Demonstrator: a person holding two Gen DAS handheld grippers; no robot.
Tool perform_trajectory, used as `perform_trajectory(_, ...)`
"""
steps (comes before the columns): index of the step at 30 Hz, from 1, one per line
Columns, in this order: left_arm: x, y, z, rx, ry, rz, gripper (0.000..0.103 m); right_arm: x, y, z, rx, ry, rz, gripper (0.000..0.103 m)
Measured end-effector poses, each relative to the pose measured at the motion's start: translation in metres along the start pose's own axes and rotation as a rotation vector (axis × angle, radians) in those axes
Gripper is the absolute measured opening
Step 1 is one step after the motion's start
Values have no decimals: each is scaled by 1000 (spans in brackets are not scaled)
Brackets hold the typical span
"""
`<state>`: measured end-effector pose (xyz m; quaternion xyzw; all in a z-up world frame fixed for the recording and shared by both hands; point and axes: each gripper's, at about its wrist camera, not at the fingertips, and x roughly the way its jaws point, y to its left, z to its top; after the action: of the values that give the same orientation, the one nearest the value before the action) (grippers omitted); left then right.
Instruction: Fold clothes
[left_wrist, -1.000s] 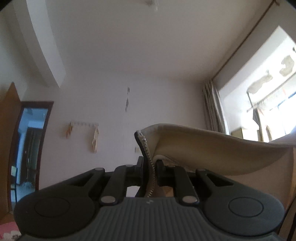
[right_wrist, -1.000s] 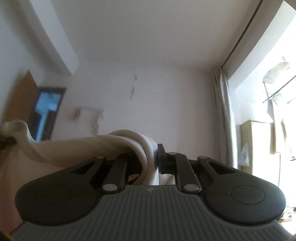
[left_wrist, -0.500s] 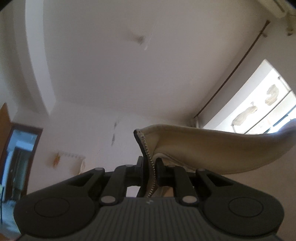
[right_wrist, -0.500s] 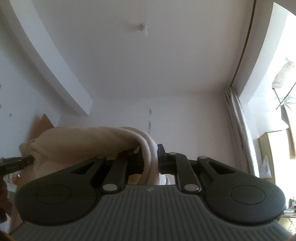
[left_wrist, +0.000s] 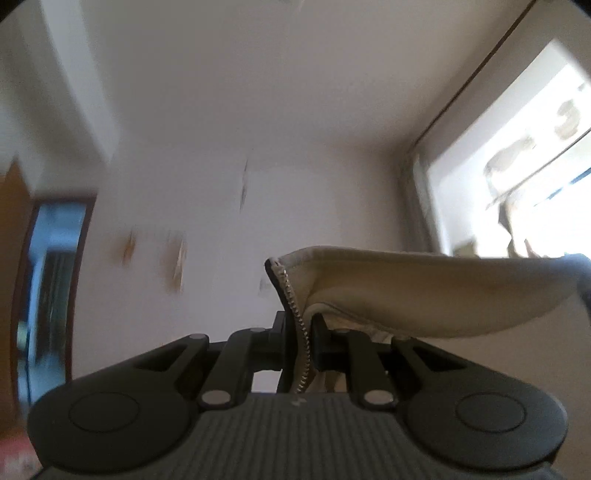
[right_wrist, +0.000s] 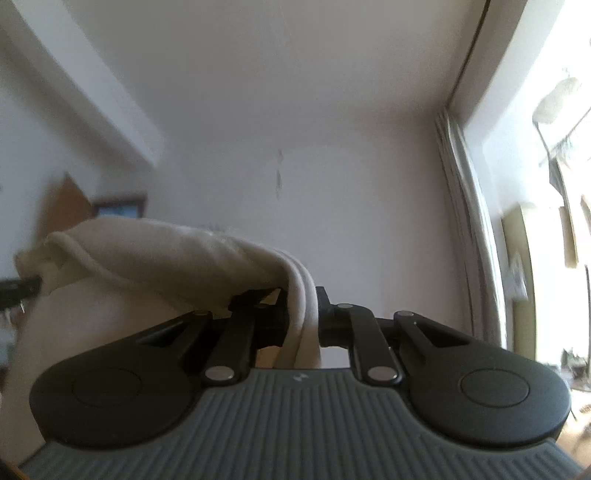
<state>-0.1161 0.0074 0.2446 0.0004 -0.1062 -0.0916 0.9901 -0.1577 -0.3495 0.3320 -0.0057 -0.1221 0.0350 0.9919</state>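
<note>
A cream garment (left_wrist: 424, 288) with a metal zipper edge (left_wrist: 295, 317) is held up in the air between both grippers. My left gripper (left_wrist: 301, 332) is shut on the zipper edge, and the cloth stretches off to the right. My right gripper (right_wrist: 303, 317) is shut on a bunched fold of the same cream garment (right_wrist: 155, 254), which runs to the left. At the far left of the right wrist view a dark fingertip (right_wrist: 22, 286) of the other gripper grips the cloth's far end. Both grippers point slightly upward at the far wall and ceiling.
A white far wall (left_wrist: 295, 206) and ceiling fill both views. A doorway (left_wrist: 51, 273) with a brown door lies at the left. A bright window (left_wrist: 517, 177) with a curtain (right_wrist: 469, 221) lies at the right. Whatever lies below the grippers is hidden.
Both views tilted up toward the ceiling half a second ago and have come back down toward the wall. Both grips on the garment are unchanged.
</note>
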Motion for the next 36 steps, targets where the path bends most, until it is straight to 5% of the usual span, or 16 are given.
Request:
perform_trajectory(10, 177, 23, -167, 106, 405, 136, 14, 193, -26, -170, -45, 395, -24, 10)
perform_trajectory(22, 308, 23, -302, 243, 599, 203, 15, 329, -8, -347, -13, 665, -62, 10)
perform_trajectory(25, 345, 34, -340, 246, 704, 234, 16, 371, -27, -384, -10, 731, -68, 10)
perform_trajectory(28, 367, 44, -387, 220, 864, 257, 24, 397, -27, -438, 20, 861, -40, 13)
perform_trajectory(30, 376, 49, -414, 210, 948, 264, 49, 405, -30, -471, 49, 952, -36, 14)
perform_trajectory(32, 373, 53, -435, 215, 1014, 268, 61, 403, -30, -494, 55, 1040, -58, 27)
perform_trajectory(34, 360, 56, -453, 210, 1019, 266, 63, 402, -29, -513, 47, 1114, -73, 37)
perform_trajectory(36, 355, 61, -442, 173, 995, 249, 75, 396, -27, -512, 28, 1095, -43, 50)
